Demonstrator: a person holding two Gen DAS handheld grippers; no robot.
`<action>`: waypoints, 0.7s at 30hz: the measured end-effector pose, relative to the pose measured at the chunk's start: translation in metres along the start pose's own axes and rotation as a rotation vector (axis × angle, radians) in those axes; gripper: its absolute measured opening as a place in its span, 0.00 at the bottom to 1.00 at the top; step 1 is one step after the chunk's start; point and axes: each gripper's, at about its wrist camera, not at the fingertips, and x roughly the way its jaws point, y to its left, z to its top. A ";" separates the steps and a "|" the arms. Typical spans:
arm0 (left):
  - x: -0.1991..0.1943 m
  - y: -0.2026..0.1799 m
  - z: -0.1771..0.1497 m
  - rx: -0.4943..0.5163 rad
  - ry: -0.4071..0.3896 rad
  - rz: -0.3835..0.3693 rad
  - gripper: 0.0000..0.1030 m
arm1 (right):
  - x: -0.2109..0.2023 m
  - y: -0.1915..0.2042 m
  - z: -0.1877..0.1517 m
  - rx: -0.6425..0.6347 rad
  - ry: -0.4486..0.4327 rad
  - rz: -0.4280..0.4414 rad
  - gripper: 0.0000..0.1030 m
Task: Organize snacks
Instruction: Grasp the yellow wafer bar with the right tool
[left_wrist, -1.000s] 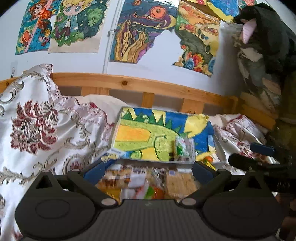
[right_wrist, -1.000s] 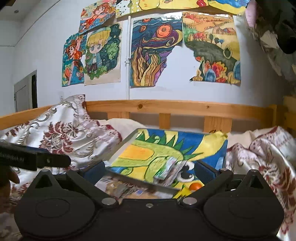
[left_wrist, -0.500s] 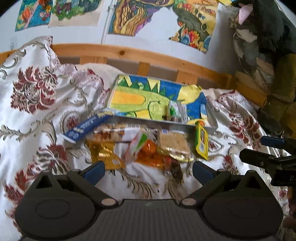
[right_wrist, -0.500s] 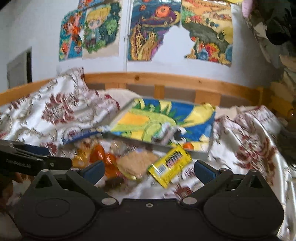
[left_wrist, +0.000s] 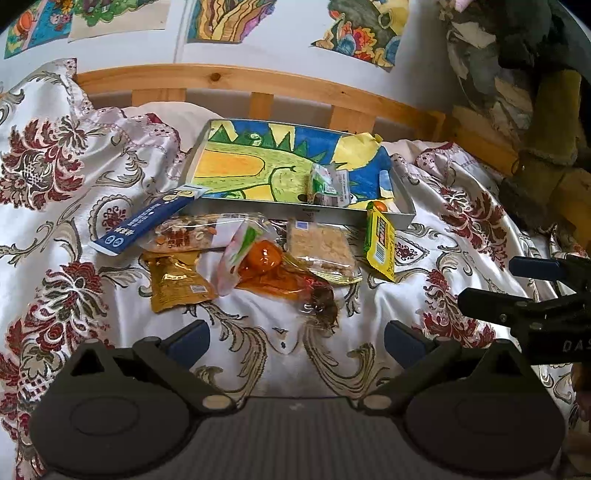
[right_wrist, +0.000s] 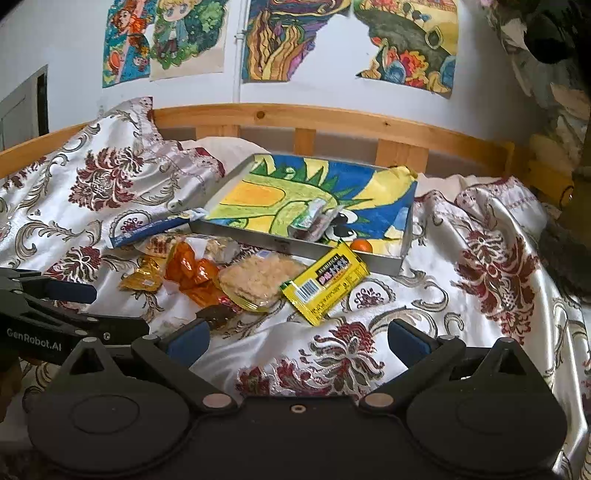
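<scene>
- The left gripper (left_wrist: 295, 338) is seen at the bottom of the left wrist view, its fingers spread wide with nothing between them; it is held over bare bedspread (left_wrist: 258, 314), short of the snacks, presumably so that a first item can be chosen.
- The right gripper (right_wrist: 297, 338) is likewise seen at the bottom of the right wrist view with its fingers wide apart and empty, held above the bedspread below the yellow packet (right_wrist: 325, 282).
- A dark wrapped sweet (left_wrist: 321, 301) is found nearest the left fingers, at the lower edge of the pile.
- The snacks are laid in a loose, overlapping heap at mid-frame: a gold pouch (left_wrist: 177, 286), an orange packet (left_wrist: 266, 266), a clear-wrapped cracker block (left_wrist: 319, 249) and a nut bar (left_wrist: 184, 236) (several touching, so single picks may be awkward).
- The yellow packet is propped against the tray's near right corner, and a blue stick pack (left_wrist: 147, 221) is leaned on its near left corner.
- The tray (left_wrist: 402, 218), lined with a dinosaur drawing, is set just behind the heap, judged to be the destination; one green-and-white packet (left_wrist: 327, 184) and a small orange item (left_wrist: 380, 206) are already held in it.
- Little of the task is judged done.
- A wooden bed rail (left_wrist: 258, 79) and wall drawings (right_wrist: 406, 44) are seen farthest, at the top of the frame.
</scene>
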 end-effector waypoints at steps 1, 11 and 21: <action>0.001 -0.001 0.001 0.002 0.003 0.001 0.99 | 0.001 -0.001 0.000 0.005 0.005 -0.003 0.99; 0.010 -0.008 0.003 0.025 0.031 0.020 0.99 | 0.008 -0.013 -0.002 0.064 0.053 -0.021 0.99; 0.022 -0.007 0.008 0.035 0.053 0.042 0.99 | 0.014 -0.017 -0.003 0.094 0.083 -0.025 0.99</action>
